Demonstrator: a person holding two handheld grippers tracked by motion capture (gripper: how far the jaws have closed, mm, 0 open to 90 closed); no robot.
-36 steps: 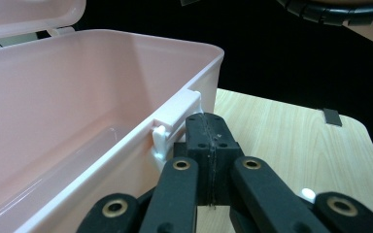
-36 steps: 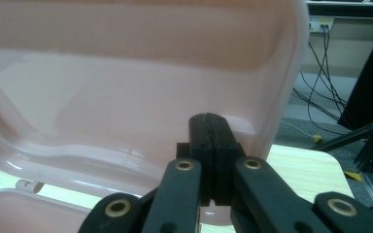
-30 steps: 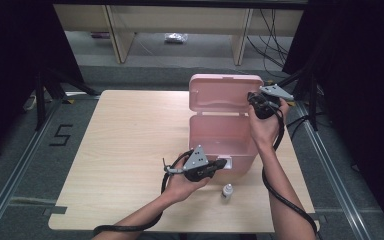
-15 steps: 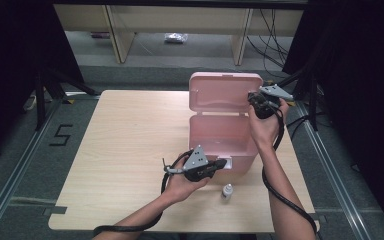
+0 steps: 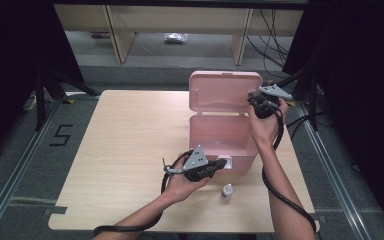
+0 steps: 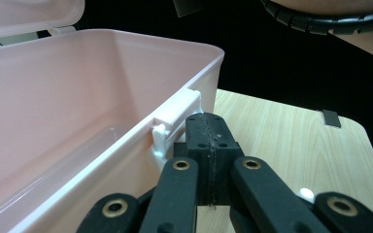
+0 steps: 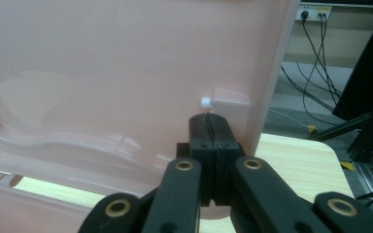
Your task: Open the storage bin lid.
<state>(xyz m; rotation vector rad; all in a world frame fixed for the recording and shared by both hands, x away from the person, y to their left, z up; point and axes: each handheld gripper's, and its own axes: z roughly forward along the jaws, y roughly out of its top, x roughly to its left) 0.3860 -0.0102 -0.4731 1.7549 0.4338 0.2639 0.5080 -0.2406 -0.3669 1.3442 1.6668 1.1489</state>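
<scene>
While the wooden table [image 5: 130, 150] lies bare across its left half, the person's left gripper [image 5: 221, 164] is held level near the front edge, its jaws pressed fully together with nothing between them. In the left gripper view the closed tips [image 6: 208, 127] sit against the white latch [image 6: 175, 119] on the front wall of the pink box [image 5: 222, 135]; whether they press on it or merely touch cannot be judged. The box stands open at the table's right of centre, its lid [image 5: 225, 92] raised upright behind it. Just in front of the box stands a small white bottle [image 5: 226, 190]. At far right, the right gripper [image 5: 254, 100] meets the lid's right edge, jaws likewise closed and empty, tips [image 7: 212, 127] just below a white catch [image 7: 230, 99] inside the lid.
</scene>
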